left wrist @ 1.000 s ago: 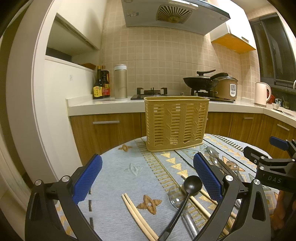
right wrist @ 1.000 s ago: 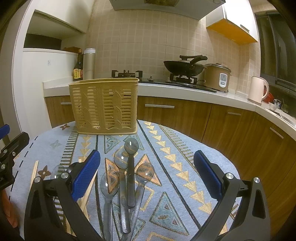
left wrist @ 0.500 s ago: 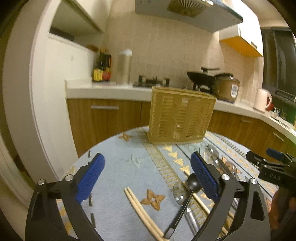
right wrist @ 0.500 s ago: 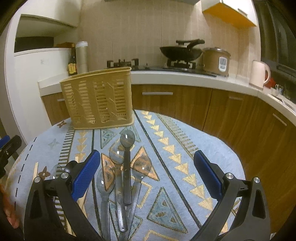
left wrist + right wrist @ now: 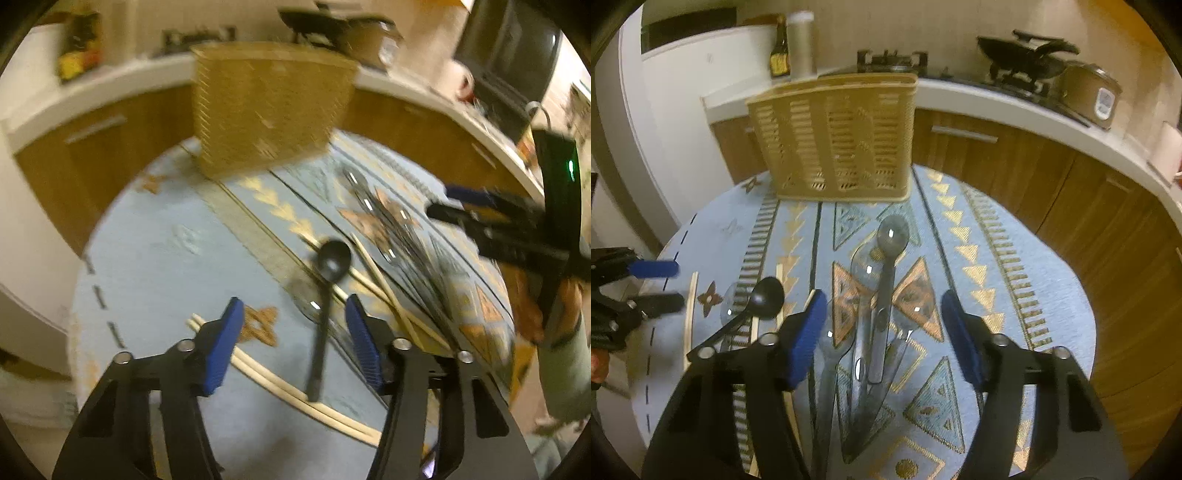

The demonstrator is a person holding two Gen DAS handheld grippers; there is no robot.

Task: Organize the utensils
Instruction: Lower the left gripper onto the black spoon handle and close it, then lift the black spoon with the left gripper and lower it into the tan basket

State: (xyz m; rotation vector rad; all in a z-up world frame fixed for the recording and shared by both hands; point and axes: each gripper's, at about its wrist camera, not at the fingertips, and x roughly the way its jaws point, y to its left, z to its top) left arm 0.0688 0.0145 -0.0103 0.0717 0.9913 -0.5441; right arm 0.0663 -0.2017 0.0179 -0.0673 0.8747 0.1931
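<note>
A tan slotted utensil basket (image 5: 269,107) (image 5: 834,140) stands at the far side of the round table. A black spoon (image 5: 325,295) (image 5: 757,304) lies on the cloth, its handle between the fingers of my left gripper (image 5: 293,321), whose jaws are closing without touching it. Pale chopsticks (image 5: 288,391) run under that gripper. Several clear grey spoons (image 5: 882,295) lie in a pile between the fingers of my right gripper (image 5: 882,314), whose jaws are closing above them. The right gripper (image 5: 491,221) shows at the right of the left wrist view, the left gripper (image 5: 646,284) at the left edge of the right wrist view.
A blue patterned cloth (image 5: 997,258) covers the table. Behind it runs a kitchen counter (image 5: 1015,110) with a wok, a rice cooker (image 5: 1089,92) and bottles. Wooden cabinets (image 5: 1089,206) curve round the right side. A person's hand (image 5: 546,310) holds the right gripper.
Both grippers have tipped down toward the table and their jaws have narrowed. The black spoon's handle now lies between the left fingers. The spoon pile sits between the right fingers.
</note>
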